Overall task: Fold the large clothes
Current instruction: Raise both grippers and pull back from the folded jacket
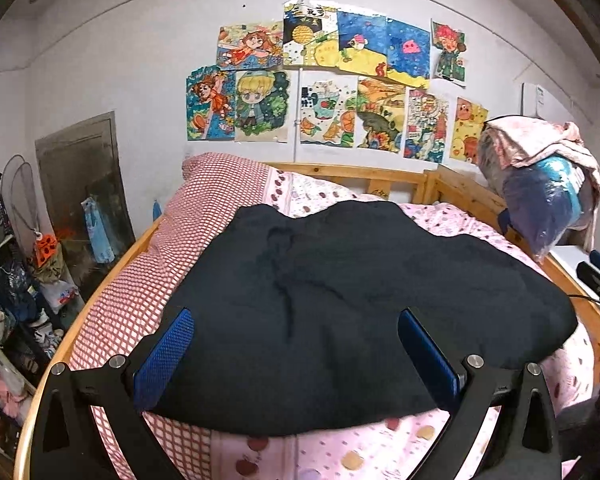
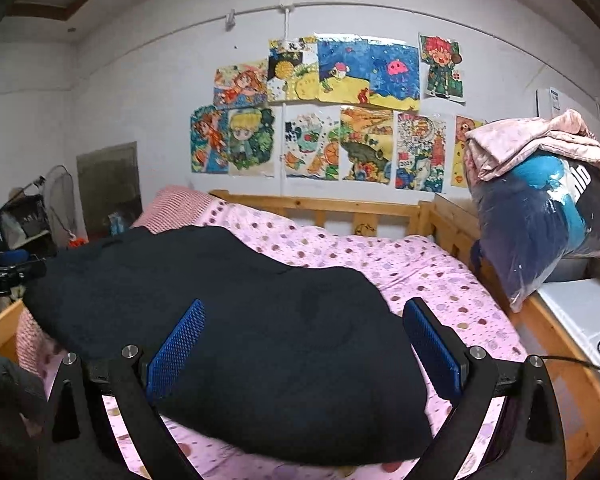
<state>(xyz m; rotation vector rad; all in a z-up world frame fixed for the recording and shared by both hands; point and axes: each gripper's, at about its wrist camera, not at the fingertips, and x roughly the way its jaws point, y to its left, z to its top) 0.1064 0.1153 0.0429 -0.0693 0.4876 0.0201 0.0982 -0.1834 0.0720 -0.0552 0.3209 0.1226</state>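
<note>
The garment (image 1: 340,300) lies on the bed (image 1: 452,220), before the headboard (image 1: 352,176). A pillow (image 1: 220,188) sits left of the garment. Drawings (image 1: 332,80) hang behind the headboard. A bagged bundle (image 2: 540,216) sits right of the bed.

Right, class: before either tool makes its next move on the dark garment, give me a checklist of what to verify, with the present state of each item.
1. Left tool open: ok, fingers spread wide.
2. Right tool open: ok, fingers spread wide.
3. Dark garment free of both tools: ok, neither is closed on it.
4. Garment fully on the bed: ok, it lies on the pink spotted sheet.
5. Garment flat and smooth: not ok, it is humped with uneven edges.
6. Sleeves and collar located: cannot tell, the fabric is too dark to read.
</note>
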